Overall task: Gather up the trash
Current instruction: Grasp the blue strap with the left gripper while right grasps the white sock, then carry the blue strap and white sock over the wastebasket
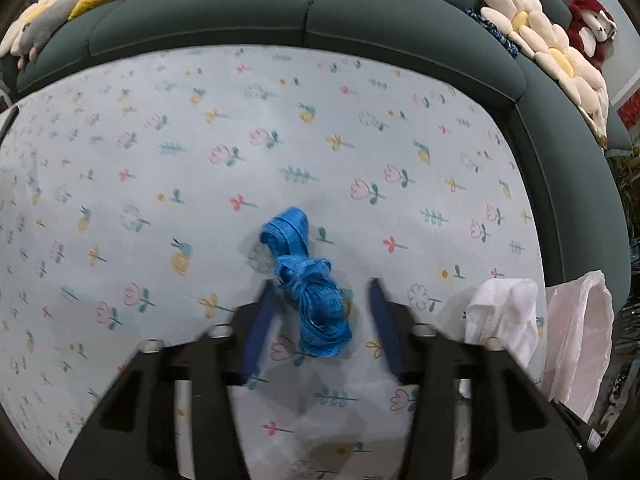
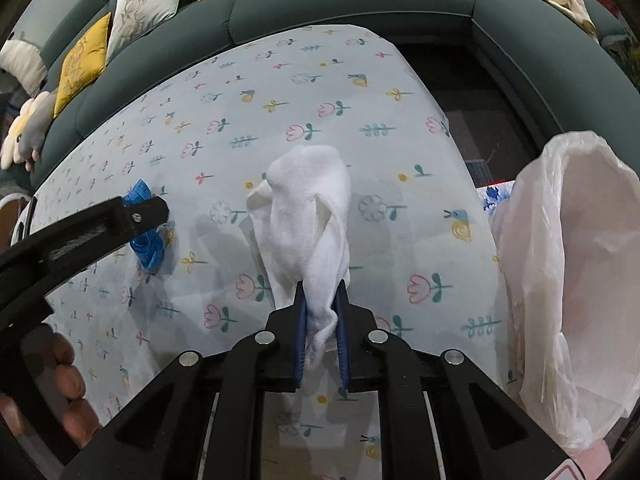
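Broadly, the scene is a surface point(image 1: 120, 184) under a pale cloth printed with small flowers, hemmed on its far side by a dark green sofa point(image 1: 200, 24) piled with cushions. At the right edge stands a bag point(image 2: 568, 264) of thin white plastic with its mouth gaping, presumably where the trash goes.

Risk sits first with that bag: it is limp and looks to have nothing holding the mouth open, so a careless drop could fold the rim in or send the piece down its outside to the floor.

Next comes the white cloth point(image 2: 308, 220), a sock-like rag. The right tongs point(image 2: 320, 308) are pressed together on its lower end, and most of it lies loose beyond the tips. Only a narrow fold is pinched, so a quick swing toward the bag could let it slide out, or the free end could drag on the tablecloth and snag the bag's rim.

Smallest is the blue ribbon point(image 1: 308, 280), a knotted bundle lying on the surface. The left tongs point(image 1: 322, 300) straddle it, spread, with neither pad pressing on it; the left pad is close against the knot while the right one stands clear. Since the bundle lies off-centre and aslant, closing now may catch only a loop, pinch the tablecloth with it, or push the ribbon aside. Loose ends could trail out afterwards.
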A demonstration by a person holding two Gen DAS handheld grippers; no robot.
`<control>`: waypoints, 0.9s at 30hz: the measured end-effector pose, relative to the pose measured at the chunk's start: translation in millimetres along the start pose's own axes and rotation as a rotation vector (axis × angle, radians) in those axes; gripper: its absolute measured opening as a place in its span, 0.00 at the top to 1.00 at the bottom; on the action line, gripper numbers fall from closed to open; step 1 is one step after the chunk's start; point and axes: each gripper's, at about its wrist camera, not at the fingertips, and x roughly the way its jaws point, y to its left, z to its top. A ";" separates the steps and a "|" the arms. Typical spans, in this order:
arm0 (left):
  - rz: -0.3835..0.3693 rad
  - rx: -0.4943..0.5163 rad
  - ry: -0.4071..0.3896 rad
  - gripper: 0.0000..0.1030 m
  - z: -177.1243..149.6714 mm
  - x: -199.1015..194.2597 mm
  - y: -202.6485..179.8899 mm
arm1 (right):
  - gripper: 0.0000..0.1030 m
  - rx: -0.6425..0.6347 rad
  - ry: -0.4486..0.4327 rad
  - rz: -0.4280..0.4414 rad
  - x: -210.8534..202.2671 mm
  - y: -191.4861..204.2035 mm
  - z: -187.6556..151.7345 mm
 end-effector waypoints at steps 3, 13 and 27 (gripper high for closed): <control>-0.003 0.019 0.001 0.75 -6.7 -1.0 -3.9 | 0.88 -0.001 -0.002 0.002 0.9 1.7 -1.9; -0.038 0.052 -0.027 0.79 -33.6 -33.9 -17.6 | 0.88 0.010 -0.017 0.019 -19.4 -1.8 -10.5; -0.085 0.151 -0.148 0.79 -53.8 -111.2 -83.1 | 0.88 0.053 -0.183 0.030 -106.7 -43.8 -21.2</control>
